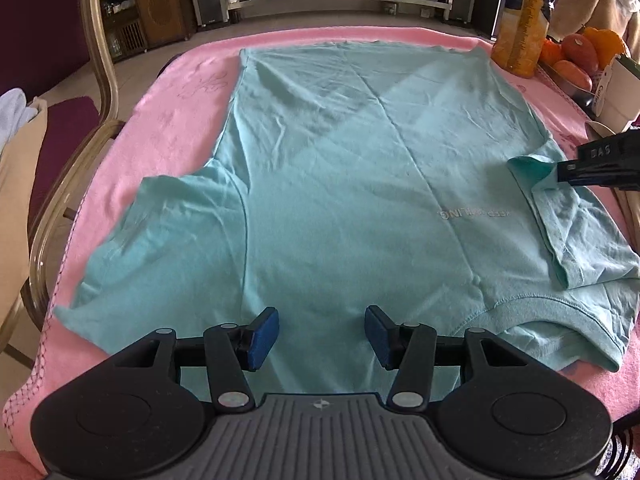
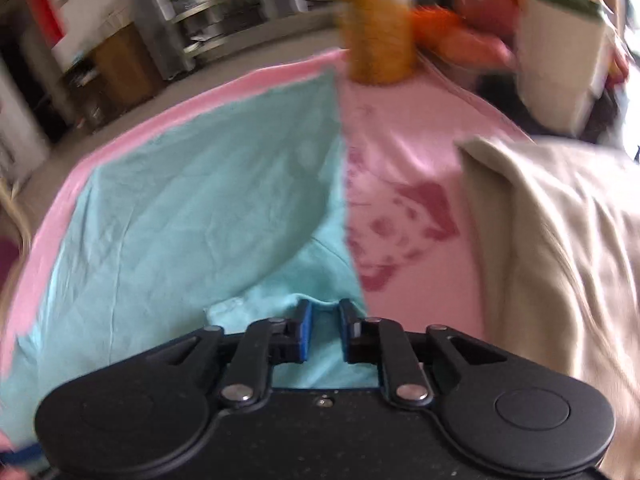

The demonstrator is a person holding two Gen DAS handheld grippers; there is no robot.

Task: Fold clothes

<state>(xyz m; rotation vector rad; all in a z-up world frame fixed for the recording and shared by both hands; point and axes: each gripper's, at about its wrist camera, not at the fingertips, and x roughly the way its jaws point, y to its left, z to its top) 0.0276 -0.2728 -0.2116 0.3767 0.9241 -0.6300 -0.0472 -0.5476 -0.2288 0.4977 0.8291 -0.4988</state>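
Note:
A teal T-shirt (image 1: 340,180) lies flat on a pink blanket (image 1: 180,92), with its collar nearest me. Its right sleeve (image 1: 568,224) is folded in over the body, while the left sleeve (image 1: 168,240) lies spread out. My left gripper (image 1: 322,320) hovers open over the shirt's near part, with nothing between its pads. My right gripper (image 1: 558,170) comes in from the right at the folded sleeve's tip. In the blurred right wrist view, the right gripper (image 2: 325,312) has its jaws a little apart. Teal fabric (image 2: 180,220) shows in the gap, and the pads do not press on it.
A tall yellow packet (image 1: 520,32), a bowl of orange fruit (image 1: 580,56) and a white box (image 1: 616,92) crowd the far right corner. A beige garment (image 2: 552,240) lies right of the shirt. A chair frame (image 1: 100,80) stands at the table's left edge.

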